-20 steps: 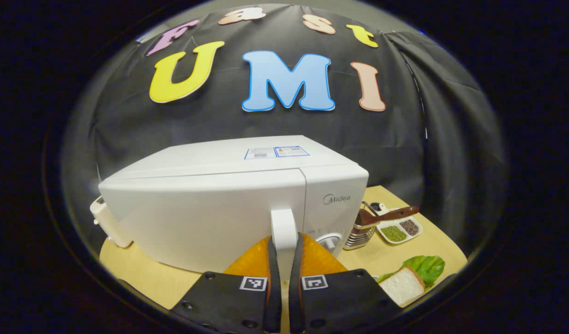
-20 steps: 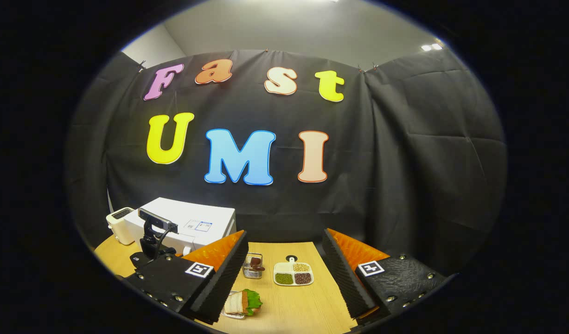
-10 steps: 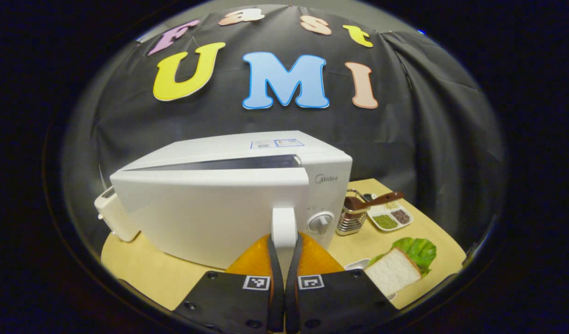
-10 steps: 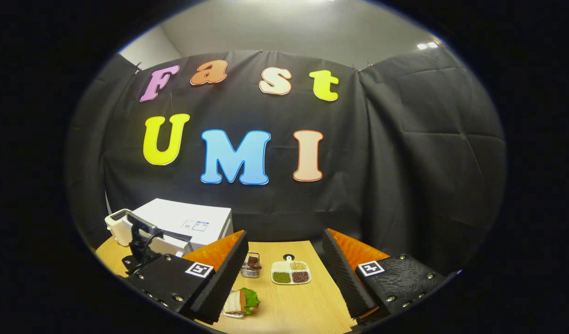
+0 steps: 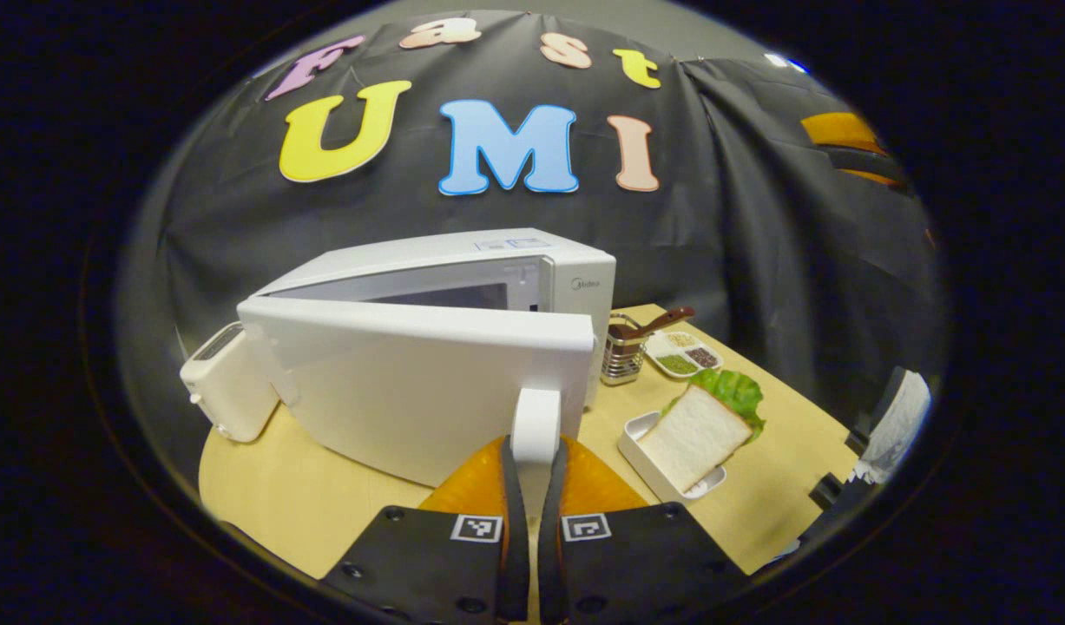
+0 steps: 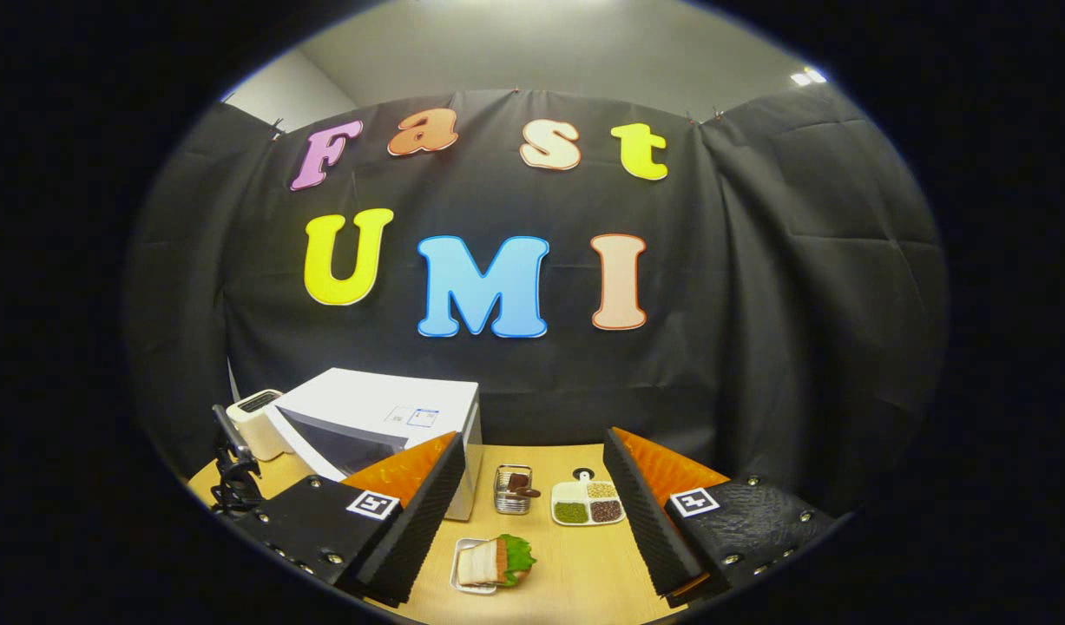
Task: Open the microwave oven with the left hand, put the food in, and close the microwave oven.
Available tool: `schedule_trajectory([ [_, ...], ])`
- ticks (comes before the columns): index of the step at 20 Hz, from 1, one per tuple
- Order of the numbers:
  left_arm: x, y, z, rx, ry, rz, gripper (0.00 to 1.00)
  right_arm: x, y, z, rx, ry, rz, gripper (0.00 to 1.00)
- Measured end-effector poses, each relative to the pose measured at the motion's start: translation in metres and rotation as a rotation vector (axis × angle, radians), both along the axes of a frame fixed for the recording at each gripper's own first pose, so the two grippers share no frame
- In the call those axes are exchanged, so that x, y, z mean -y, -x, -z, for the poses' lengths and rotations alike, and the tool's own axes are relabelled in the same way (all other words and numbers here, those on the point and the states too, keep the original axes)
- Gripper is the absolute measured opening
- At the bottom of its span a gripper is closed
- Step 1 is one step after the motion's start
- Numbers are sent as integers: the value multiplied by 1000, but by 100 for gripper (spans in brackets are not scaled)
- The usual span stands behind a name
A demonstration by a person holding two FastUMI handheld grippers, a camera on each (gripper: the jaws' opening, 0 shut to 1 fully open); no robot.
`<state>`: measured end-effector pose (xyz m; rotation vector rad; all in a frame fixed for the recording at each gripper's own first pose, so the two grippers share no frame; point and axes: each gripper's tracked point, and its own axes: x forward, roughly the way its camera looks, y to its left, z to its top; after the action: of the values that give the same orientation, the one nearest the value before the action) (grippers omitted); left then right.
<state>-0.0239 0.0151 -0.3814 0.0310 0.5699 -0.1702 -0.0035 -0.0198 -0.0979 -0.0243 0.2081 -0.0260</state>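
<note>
A white microwave oven (image 5: 463, 269) stands on the wooden table (image 5: 306, 512), its door (image 5: 410, 382) swung partly open toward me. My left gripper (image 5: 530, 451) is shut on the door's white handle (image 5: 535, 425). To the right, a sandwich of white bread and lettuce (image 5: 697, 421) lies in a small white tray (image 5: 645, 447). In the right gripper view the microwave oven (image 6: 384, 417) sits at the left with its door ajar, and the sandwich (image 6: 495, 561) lies low between the fingers of my right gripper (image 6: 532, 512), which hangs open well above the table.
A white toaster (image 5: 224, 382) stands left of the microwave. Behind the sandwich are a metal utensil holder (image 5: 621, 351) with a brown-handled tool and a divided dish of beans (image 5: 684, 351). The other gripper (image 5: 849, 143) shows at the upper right.
The microwave door has swung from shut to partly open, pulled by my left gripper on the handle. The right gripper view has shifted slightly; that gripper stays open.
</note>
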Motion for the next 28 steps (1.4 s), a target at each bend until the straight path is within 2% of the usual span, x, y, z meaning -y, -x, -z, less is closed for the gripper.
schedule_trajectory([
  [3, -22, 39, -5, -7, 18, 24, 11, -27, -2, 18, -34, -92, -60, 98],
  [5, -39, 60, -6, -18, 5, 46, 11, -36, -4, 30, -68, -140, -70, 98],
  [9, -86, 107, -10, -60, -30, 54, 11, -40, -6, 46, -99, -129, -35, 98],
  [12, -132, 134, -14, -83, -68, 16, 11, -50, -6, 57, -121, -116, -34, 98],
  [16, -193, 165, -18, -80, -65, -65, 11, -58, -9, 88, -169, -131, -52, 99],
  [21, -261, 184, -19, -98, -59, -149, 11, -32, -20, 152, -306, -157, -24, 99],
  [23, -284, 188, -20, -97, -64, -178, 10, -14, -22, 193, -425, -159, 29, 99],
  [28, -304, 193, -20, -82, -34, -188, 10, -2, -20, 269, -629, -288, 81, 98],
])
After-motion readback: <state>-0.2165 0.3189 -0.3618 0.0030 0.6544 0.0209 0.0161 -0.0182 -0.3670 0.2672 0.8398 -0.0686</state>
